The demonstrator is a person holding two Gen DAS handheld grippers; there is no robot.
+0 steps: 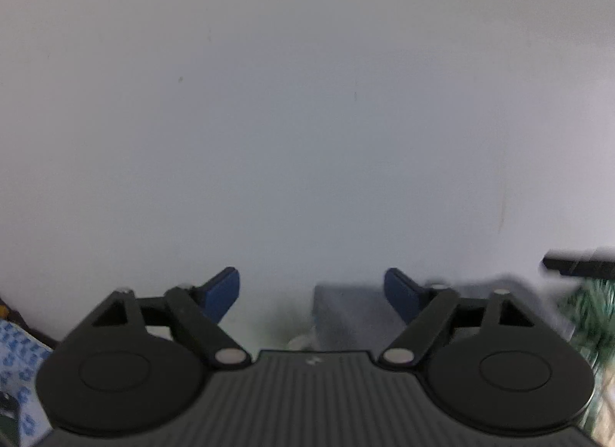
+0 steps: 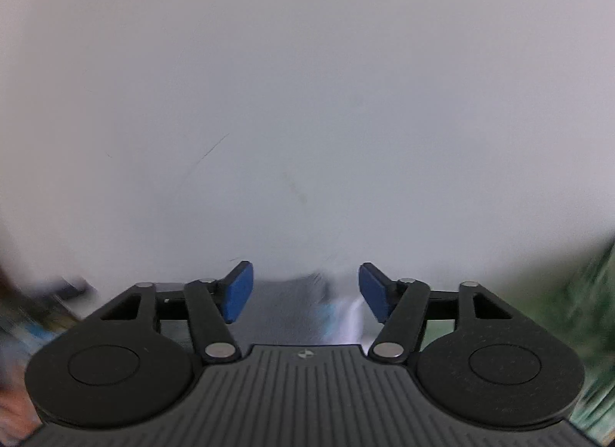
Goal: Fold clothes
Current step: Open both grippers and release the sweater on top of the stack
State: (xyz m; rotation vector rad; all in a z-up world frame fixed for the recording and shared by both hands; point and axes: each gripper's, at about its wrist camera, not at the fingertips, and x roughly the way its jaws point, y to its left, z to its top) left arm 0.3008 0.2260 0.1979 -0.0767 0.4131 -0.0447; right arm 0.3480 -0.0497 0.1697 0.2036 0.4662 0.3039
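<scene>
The 2 grippers, left gripper (image 1: 312, 289) and right gripper (image 2: 305, 289), are pointing at a white wall (image 1: 307, 101), jaws apart, gripping nothing, likely between folds.

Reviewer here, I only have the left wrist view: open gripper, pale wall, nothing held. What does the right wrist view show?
Observer: The right gripper is open too, with nothing between its blue pads.
Operator: Any clothing near it?
Observer: A blurred grey cloth lies below the gap, not gripped.
Operator: Anything beside that?
Observer: A white patch with a light blue edge sits to its right; too blurred to identify.
</scene>
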